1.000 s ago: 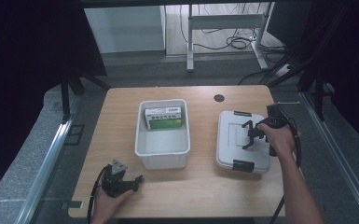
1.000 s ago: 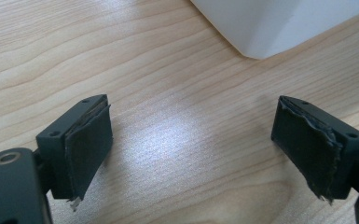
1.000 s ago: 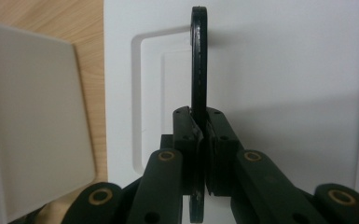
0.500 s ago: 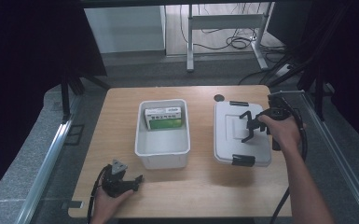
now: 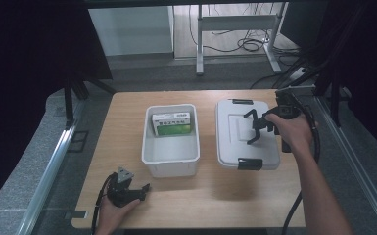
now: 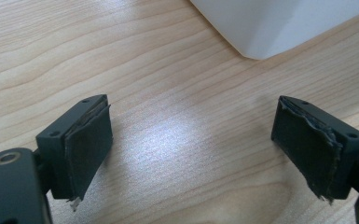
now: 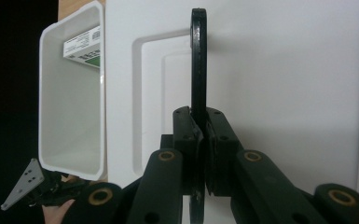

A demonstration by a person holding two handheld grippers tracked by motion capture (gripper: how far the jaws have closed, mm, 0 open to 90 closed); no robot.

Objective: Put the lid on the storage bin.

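- the right gripper (image 5: 257, 128) is up over the right side of the counter (image 5: 215, 188), with the person's hand behind it.
- its jaws are clenched tight on the black handle (image 7: 198, 65) of the grey lid (image 5: 247, 132).
- in the right gripper view, the handle stands up thin between the 2 pads, and the lid (image 7: 279, 84) hangs flat behind it.
- in the high view, the lid looks held up off the counter, with a soft shadow under it.
- the lid has 2 black clips, 1 at its far edge (image 5: 240, 102) and 1 at its near edge (image 5: 250, 164).
- the white bin (image 5: 170, 161) sits just left of the lid, near the middle of the counter.
- a green and white box (image 5: 172, 123) lies inside the bin at its far end.
- the left gripper (image 5: 136, 191) rests low at the near left of the counter, well apart from the lid.
- its jaws are released and wide, with bare wood between the 2 pads (image 6: 91, 140).
- a corner of the bin (image 6: 270, 28) shows just past them.
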